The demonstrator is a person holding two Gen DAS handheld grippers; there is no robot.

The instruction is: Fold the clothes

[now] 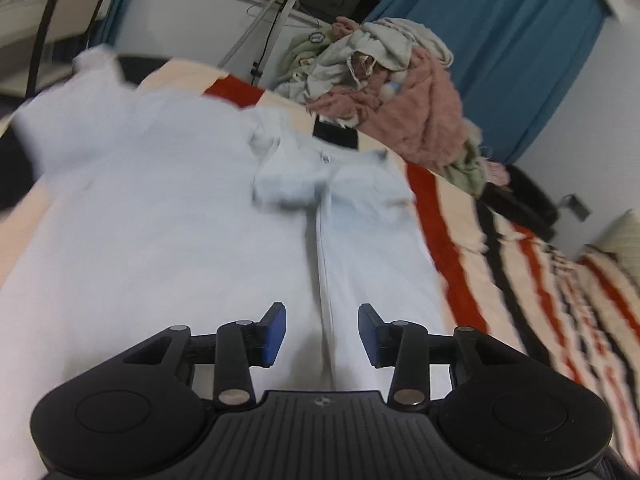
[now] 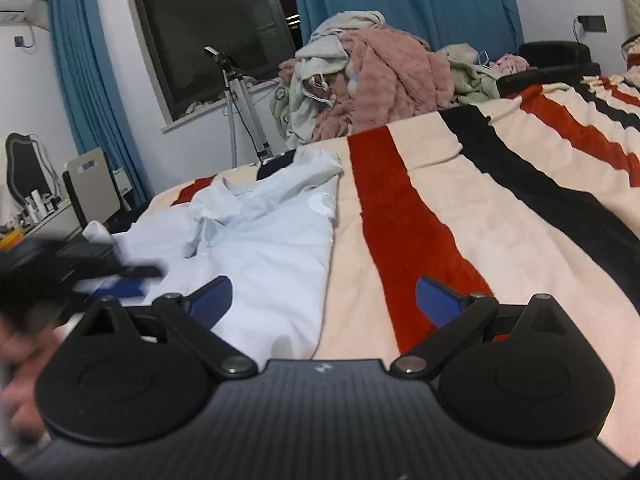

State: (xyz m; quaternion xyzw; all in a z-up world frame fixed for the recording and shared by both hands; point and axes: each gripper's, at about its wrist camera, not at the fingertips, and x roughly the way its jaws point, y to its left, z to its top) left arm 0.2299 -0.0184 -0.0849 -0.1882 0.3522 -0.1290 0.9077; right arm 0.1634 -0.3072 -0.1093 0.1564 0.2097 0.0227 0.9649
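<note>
While you look — shirt: pale blue collared cotton shirt (image 1: pixel 168 216) spread flat on striped fleece blanket (image 2: pixel 460 208), under your left gripper (image 1: pixel 322 334).
Left: apart, empty.
Right gripper (image 2: pixel 324 300): wide apart, empty, over shirt's edge.

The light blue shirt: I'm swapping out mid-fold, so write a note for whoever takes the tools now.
Left tool: open, empty, over the light blue shirt.
Right tool: open, empty, over the shirt's right edge and the striped blanket.
Shirt lies spread, front up, collar rumpled. The clothes pile waits behind.
Done: shirt laid out.
Left: sleeves, body fold, then the pile.
</note>
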